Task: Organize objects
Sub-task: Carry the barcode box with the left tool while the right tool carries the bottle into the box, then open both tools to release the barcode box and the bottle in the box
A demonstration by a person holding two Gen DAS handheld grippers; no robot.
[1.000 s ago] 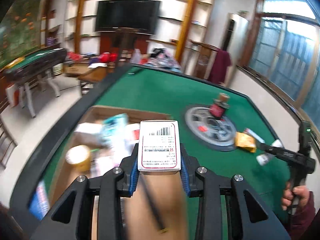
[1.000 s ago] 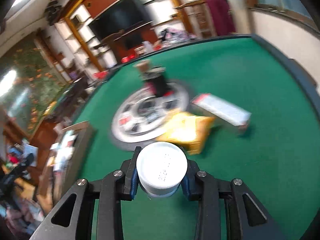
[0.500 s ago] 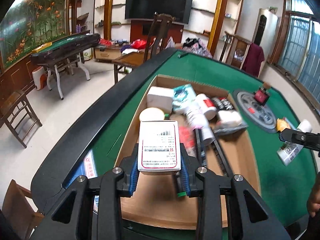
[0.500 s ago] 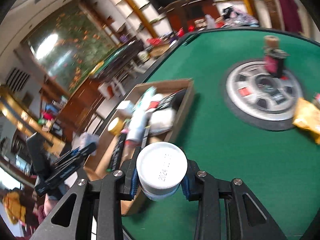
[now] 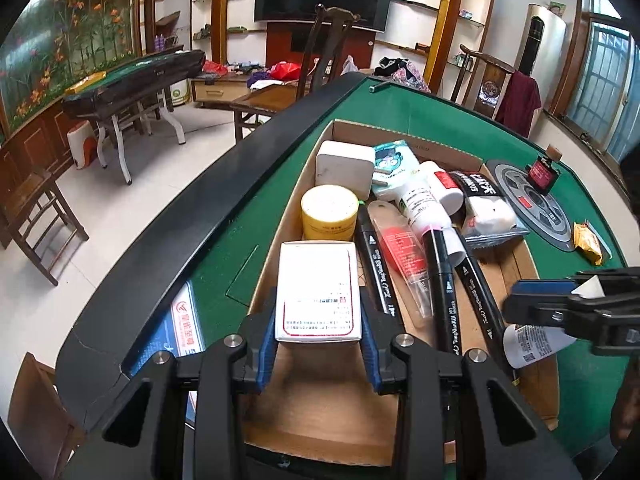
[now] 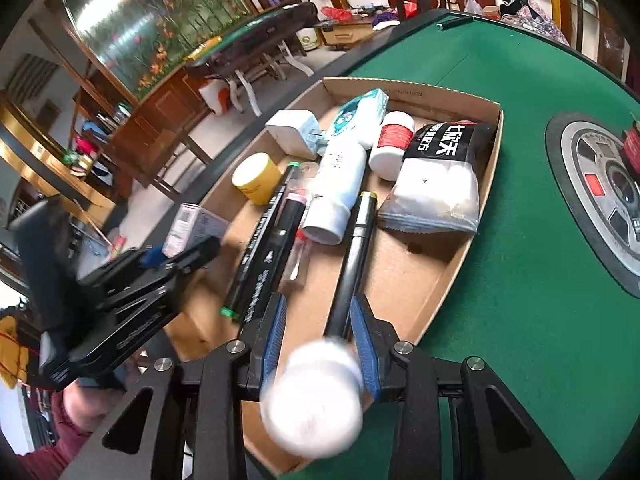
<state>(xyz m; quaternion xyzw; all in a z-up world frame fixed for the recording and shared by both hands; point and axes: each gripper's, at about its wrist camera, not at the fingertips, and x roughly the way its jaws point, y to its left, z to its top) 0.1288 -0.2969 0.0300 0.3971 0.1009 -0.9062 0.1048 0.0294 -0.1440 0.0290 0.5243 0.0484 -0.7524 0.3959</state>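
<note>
The left claw [image 5: 319, 334] pinches a small white carton [image 5: 318, 290] between its blue pads, the printed face with its red border turned up, and holds it low over the near left corner of the cardboard tray [image 5: 416, 140]. The right claw [image 6: 319, 338] is pressed onto a white bottle [image 6: 314, 398], whose round cap end faces the camera and is smeared with blur; in the left view its labelled body pokes out below the jaws at the tray's right side. Both items look ready to be set down, so the step in hand seems to be placing them among the things already gathered. To do that well, the carton should go onto the bare cardboard floor directly below it, just this side of the yellow jar [image 5: 329, 212], kept flat so it does not tip against the black markers [image 5: 378, 264] lying lengthwise beside it. The bottle wants the open patch at the near right, beside the long marker and short of the black-and-white packet [image 6: 436, 176]; laying it on its side, parallel to the markers, should stop it rolling onto them. Each claw should spread only once its item rests on the floor of the tray, and the two should keep apart, since they hang close over the same end. The tray sits on the green bench [image 6: 532, 264], with a round grey disc [image 6: 600, 196] farther right.
</note>
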